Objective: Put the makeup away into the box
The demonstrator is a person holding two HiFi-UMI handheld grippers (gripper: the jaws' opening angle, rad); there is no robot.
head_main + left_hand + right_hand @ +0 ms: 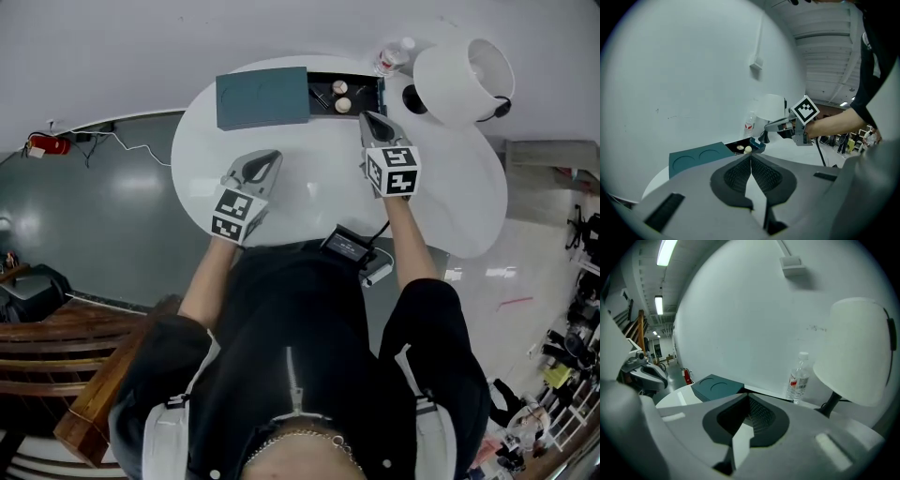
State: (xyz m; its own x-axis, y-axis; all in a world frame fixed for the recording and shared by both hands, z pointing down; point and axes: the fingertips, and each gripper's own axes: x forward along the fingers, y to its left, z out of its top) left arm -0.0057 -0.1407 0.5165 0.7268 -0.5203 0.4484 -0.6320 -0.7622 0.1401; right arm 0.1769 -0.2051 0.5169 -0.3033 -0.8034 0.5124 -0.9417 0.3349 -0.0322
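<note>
While both pairs of tongs hang above the white table, the head view shows the left tongs and the right tongs side by side and apart from each other, both pointing away from the person. The teal box lies just beyond them, its covered part ahead of the left tongs and its open black part just ahead of the right tongs' tip. The makeup, small round pale pieces, sits inside that open part. A bottle and a white lamp stand farther off, to the right of the right tongs. Seen from the left gripper view, the left tongs are pressed together with nothing between them. The box lies beyond them to the left, the makeup straight ahead of their tip, and the right tongs hover above to the right. Seen from the right gripper view, the right tongs are likewise closed and empty, with the box ahead to the left, the bottle ahead to the right, and the left tongs far off at the left.
</note>
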